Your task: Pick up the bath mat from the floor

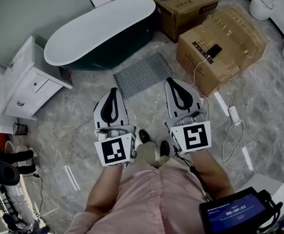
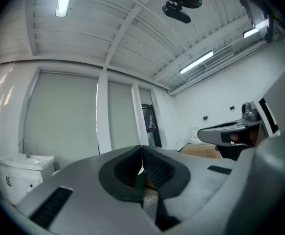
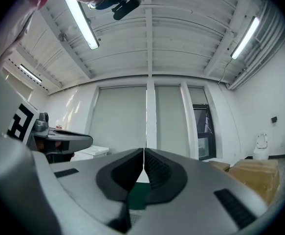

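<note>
Left gripper (image 1: 113,90) and right gripper (image 1: 173,81) are pressed together, empty; the mat (image 1: 142,74) lies just beyond, near the tub (image 1: 103,29). They should drop, spread, then pinch its near edge

the small screen (image 1: 238,213) at the lower right of the head view shows a timer that seems to read 00:00:01, while the dark label (image 1: 200,47) on the cardboard box (image 1: 236,40) is too small to read.
</note>
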The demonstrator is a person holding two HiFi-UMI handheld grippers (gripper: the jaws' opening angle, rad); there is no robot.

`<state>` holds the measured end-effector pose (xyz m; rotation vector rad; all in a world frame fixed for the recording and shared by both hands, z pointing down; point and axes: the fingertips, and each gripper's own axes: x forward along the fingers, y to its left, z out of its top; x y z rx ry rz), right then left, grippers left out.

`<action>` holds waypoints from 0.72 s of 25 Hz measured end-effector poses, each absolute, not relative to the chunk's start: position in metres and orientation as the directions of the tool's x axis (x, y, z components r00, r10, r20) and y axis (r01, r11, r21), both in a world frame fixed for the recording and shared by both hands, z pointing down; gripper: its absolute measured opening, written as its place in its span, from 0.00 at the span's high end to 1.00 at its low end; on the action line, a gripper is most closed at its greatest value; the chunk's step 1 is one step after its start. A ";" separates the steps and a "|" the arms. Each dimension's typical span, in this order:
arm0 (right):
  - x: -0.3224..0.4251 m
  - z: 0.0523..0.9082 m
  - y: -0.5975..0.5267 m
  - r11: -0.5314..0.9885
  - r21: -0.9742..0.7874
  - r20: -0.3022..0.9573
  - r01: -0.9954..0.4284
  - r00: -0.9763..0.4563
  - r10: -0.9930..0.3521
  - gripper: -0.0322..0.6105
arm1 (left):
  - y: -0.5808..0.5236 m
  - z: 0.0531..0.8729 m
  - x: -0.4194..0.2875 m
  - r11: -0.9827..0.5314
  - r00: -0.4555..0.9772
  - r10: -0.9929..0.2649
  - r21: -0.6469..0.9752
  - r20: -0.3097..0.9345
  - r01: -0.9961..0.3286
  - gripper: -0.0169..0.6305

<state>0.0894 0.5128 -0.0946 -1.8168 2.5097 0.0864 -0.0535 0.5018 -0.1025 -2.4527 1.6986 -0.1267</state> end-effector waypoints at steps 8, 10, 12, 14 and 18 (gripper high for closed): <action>0.086 -0.083 0.487 0.319 0.016 -0.050 -0.948 -0.319 -0.946 0.92 | 0.477 -0.088 -0.057 -0.339 0.345 -0.939 -0.161 -0.007 -0.927 0.93; 0.085 -0.081 0.474 0.318 0.019 -0.049 -0.948 -0.319 -0.947 0.92 | 0.463 -0.084 -0.058 -0.343 0.347 -0.938 -0.155 -0.001 -0.927 0.93; 0.081 -0.081 0.458 0.316 0.015 -0.047 -0.949 -0.316 -0.948 0.92 | 0.447 -0.083 -0.061 -0.348 0.351 -0.936 -0.154 0.004 -0.925 0.93; 0.077 -0.080 0.439 0.312 0.009 -0.044 -0.950 -0.313 -0.949 0.92 | 0.429 -0.083 -0.064 -0.352 0.356 -0.934 -0.155 0.002 -0.923 0.93; 0.068 -0.075 0.399 0.318 0.016 -0.046 -0.948 -0.318 -0.947 0.92 | 0.388 -0.081 -0.071 -0.349 0.355 -0.935 -0.149 -0.015 -0.925 0.93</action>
